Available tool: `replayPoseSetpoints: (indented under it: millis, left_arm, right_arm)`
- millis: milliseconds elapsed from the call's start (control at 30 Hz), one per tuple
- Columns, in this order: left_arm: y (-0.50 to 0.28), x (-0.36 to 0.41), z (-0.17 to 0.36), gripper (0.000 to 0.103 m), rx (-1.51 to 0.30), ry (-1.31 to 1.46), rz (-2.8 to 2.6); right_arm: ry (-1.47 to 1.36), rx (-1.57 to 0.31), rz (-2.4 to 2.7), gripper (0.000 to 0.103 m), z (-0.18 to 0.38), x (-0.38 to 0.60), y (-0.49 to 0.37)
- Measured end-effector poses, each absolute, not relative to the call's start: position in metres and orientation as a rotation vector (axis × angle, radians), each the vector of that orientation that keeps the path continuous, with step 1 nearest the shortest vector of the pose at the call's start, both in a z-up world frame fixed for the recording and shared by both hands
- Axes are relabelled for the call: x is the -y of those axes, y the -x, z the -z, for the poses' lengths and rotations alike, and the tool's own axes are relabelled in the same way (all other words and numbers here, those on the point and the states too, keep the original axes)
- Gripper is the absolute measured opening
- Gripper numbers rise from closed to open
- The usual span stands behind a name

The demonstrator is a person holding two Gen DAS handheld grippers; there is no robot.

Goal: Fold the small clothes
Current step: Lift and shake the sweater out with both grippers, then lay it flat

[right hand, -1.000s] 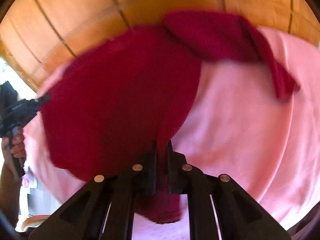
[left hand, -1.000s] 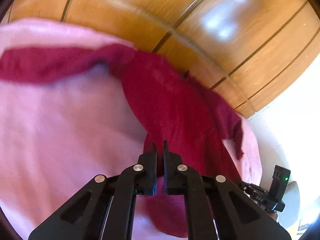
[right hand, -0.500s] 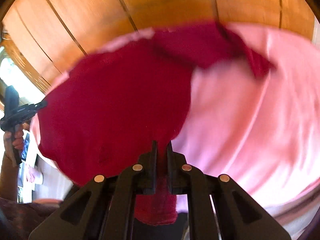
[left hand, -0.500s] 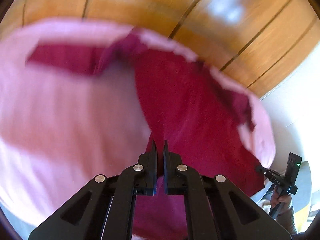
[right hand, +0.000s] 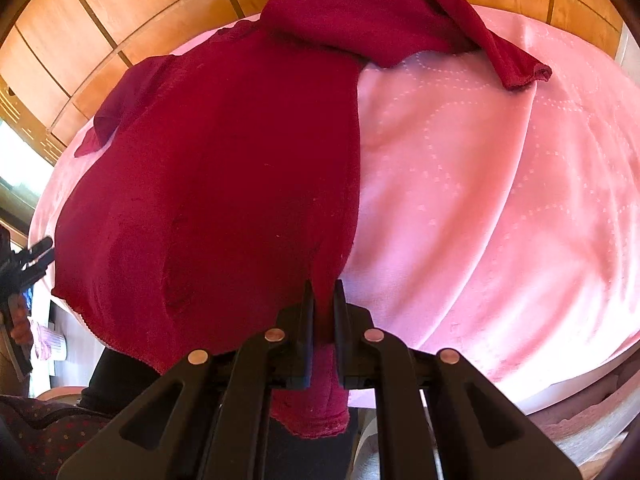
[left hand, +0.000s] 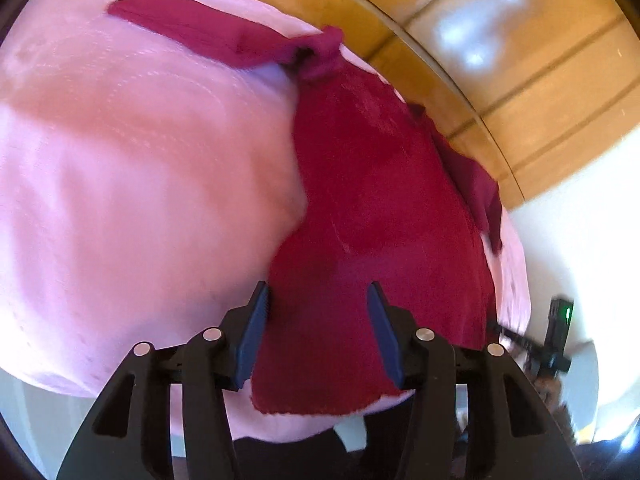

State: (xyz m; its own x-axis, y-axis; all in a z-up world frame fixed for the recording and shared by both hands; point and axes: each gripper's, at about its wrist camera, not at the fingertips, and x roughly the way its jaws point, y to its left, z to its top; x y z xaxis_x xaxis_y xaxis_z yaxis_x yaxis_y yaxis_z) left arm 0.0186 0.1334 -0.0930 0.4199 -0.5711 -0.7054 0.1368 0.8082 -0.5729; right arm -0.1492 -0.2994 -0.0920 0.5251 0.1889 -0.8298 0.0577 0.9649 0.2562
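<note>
The right tool (right hand: 322,300) is nipped nearly closed on the near hem of the red top (right hand: 224,184), a bunch of fabric hanging below its fingers. The left tool (left hand: 318,300) has its jaws opening: the hem lies loose between them, no pad pressing it. The top lies spread on the pink cover (right hand: 480,208), its hem just over the cover's near edge.

The step in hand looks like laying the garment flat before folding. To do it well, I would let the right corner go level with the left one, so the hem lies straight, then smooth the body away from the hem.

The top's long axis runs from the hem away towards the wooden panel (right hand: 120,12) beyond the cover, neck end far. One sleeve (right hand: 460,36) lies crosswise at the far end.
</note>
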Motion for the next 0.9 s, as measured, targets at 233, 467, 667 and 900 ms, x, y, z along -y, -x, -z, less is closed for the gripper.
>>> replayPoseSetpoints:
  millis: [233,467,667,900]
  left_arm:
    - [0.002,-0.143,0.075,0.006,-0.997,0.595,0.577]
    - [0.003,-0.145,0.1,0.0,-1.148,0.428,0.354]
    - [0.003,-0.15,0.093,0.0,-1.066,0.382,0.226]
    - [-0.039,-0.213,0.066,0.048,-0.907,0.508,0.023]
  right_arm:
    - [-0.257,-0.941,-0.075,0.007,0.062,0.306,0.158]
    - [-0.167,-1.014,-0.021,0.007,0.081,0.305,0.15]
    - [-0.034,-0.952,0.065,0.041,0.061,0.294,0.145]
    - [-0.065,-0.787,-0.056,0.064,0.025,0.252,0.111]
